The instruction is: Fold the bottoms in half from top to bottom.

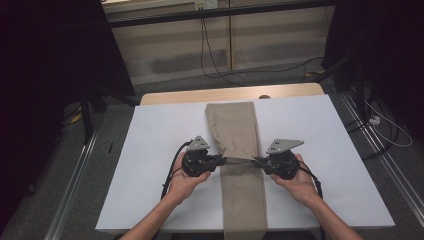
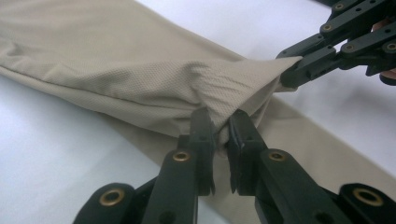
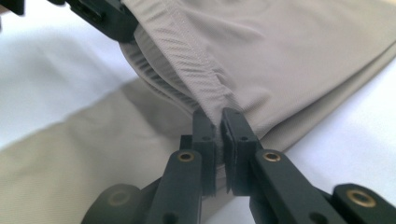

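Both forearms come in from the near edge of the table, each hand wrapped round a gripper. On the left, the left gripper (image 1: 223, 160) has its black jaws pinched together on the left edge of the beige cloth (image 1: 235, 130), with a bunched fold of fabric squeezed between the pads. That cloth is a long folded strip lying down the middle of the white table cover (image 1: 155, 145), running from near the far side to the near edge. Between the two grippers it is lifted off the cover and pulled into a ridge. On the right, the right gripper (image 1: 256, 160) is clamped the same way on the opposite edge, pads pressing a seam.
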The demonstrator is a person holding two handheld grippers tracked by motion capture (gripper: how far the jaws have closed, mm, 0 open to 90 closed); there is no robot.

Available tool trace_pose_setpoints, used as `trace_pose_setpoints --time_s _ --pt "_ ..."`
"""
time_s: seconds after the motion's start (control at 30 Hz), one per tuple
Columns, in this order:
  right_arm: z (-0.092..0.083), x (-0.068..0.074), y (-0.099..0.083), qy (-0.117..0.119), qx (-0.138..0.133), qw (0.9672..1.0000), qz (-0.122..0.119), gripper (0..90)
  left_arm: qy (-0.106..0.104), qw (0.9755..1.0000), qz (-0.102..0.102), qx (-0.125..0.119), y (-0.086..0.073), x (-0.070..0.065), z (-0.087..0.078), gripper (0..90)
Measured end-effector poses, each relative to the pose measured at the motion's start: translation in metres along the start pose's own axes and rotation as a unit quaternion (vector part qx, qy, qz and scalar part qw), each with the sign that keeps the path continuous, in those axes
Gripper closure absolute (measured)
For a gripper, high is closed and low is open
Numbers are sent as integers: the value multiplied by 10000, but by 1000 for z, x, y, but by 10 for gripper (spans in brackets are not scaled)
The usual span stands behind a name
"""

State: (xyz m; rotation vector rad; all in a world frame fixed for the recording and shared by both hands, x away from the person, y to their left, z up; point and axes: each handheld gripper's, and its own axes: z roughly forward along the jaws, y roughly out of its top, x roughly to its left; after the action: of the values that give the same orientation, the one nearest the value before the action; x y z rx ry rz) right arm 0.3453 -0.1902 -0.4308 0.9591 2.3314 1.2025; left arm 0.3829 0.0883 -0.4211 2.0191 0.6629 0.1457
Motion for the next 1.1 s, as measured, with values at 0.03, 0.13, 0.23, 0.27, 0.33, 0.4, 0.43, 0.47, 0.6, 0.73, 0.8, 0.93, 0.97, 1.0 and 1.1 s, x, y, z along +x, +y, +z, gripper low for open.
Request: trace_pose_setpoints --time_s 0.03,0.13,0.23,0.27,0.33,0.4,0.43,0.47,0.6,0.73,0.8,0.93,0.97,1.0,1.1 --pt "-5 1 2 52 -28 10000 30 849 -52 10000 11 -26 1 -3 -4 819" --pt "-18 6 3 264 -118 9995 112 849 -159 9999 65 -19 -1 -14 -15 819" --pt "-28 13 -1 404 -157 9990 146 849 -263 9996 96 5 -6 -27 -25 819" --pt "-31 18 -3 455 -153 9987 145 848 -303 9995 108 -23 -8 -30 -28 818" --pt "-38 25 -6 550 -149 9982 172 849 -374 9992 115 6 -12 -35 -33 818" --pt "-43 34 -11 629 -140 9978 152 848 -454 9988 155 46 -18 -42 -38 818" --pt "-46 38 -13 665 -134 9976 136 848 -464 9987 199 87 -20 -46 -40 818" --pt "-49 42 -16 703 -130 9974 133 848 -478 9985 237 99 -22 -49 -42 819" --pt "-60 57 -23 821 -121 9965 83 848 -614 9976 293 153 -32 -65 -53 818" --pt "-68 70 -30 906 -83 9959 22 848 -748 9964 311 237 -42 -77 -59 818" --pt "-73 76 -34 946 -71 9955 18 848 -768 9961 333 277 -45 -82 -62 818" --pt "-77 89 -42 1032 -3 9947 -1 848 -855 9952 329 340 -54 -89 -66 818" --pt "-78 90 -43 1050 -10 9945 -1 848 -892 9948 340 357 -56 -92 -68 818" --pt "-81 93 -45 1087 -20 9941 3 850 -942 9943 346 359 -57 -94 -69 818" --pt "-87 99 -49 1122 -35 9937 18 850 -1007 9935 384 373 -60 -101 -73 818"
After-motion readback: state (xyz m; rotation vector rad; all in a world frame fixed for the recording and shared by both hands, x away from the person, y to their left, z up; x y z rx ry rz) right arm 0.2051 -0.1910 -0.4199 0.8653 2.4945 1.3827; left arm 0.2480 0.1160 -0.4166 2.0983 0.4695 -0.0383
